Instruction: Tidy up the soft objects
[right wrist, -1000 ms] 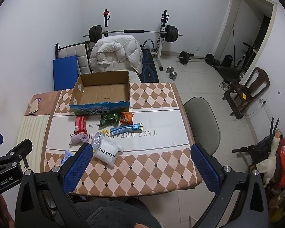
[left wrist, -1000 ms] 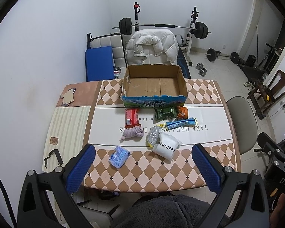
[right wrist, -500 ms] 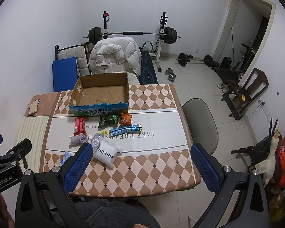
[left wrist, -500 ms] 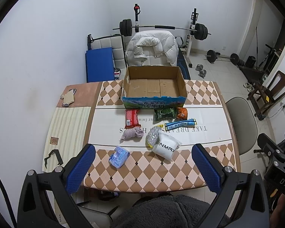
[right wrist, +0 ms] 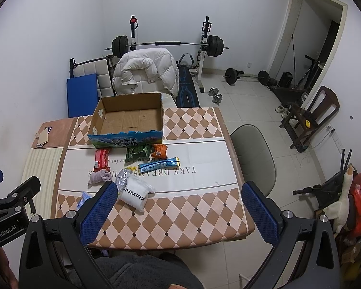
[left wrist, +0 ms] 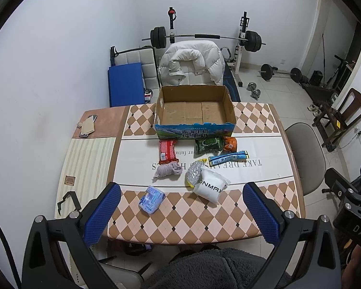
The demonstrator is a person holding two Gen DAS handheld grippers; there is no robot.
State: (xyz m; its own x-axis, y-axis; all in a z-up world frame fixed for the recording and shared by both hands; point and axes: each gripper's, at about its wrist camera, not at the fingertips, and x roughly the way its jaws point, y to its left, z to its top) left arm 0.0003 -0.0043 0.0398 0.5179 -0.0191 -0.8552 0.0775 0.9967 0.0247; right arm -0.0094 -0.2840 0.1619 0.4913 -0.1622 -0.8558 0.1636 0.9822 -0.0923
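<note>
Both grippers, left (left wrist: 180, 210) and right (right wrist: 178, 209), I'm holding wide open (gripping nothing) above the table (left wrist: 204, 221); the blue packet (left wrist: 151, 198) is seemingly tissues.

Both wrist views look down from high, sharing the table (left wrist: 204, 216).

The room is looking bright and even, with soft white light seeming to come from above, and the white wall (left wrist: 60, 60) behind the cardboard box (left wrist: 195, 110) is glowing pale blue-white with no harsh glare. Small soft shadows are sitting just under the box and the little packs in front of it, and the doorway (right wrist: 325, 55) far to the right of the box is staying dark. Things near the box are looking sharp, but lines farther out from it are bending, and black corners are curving around both pictures.
</note>
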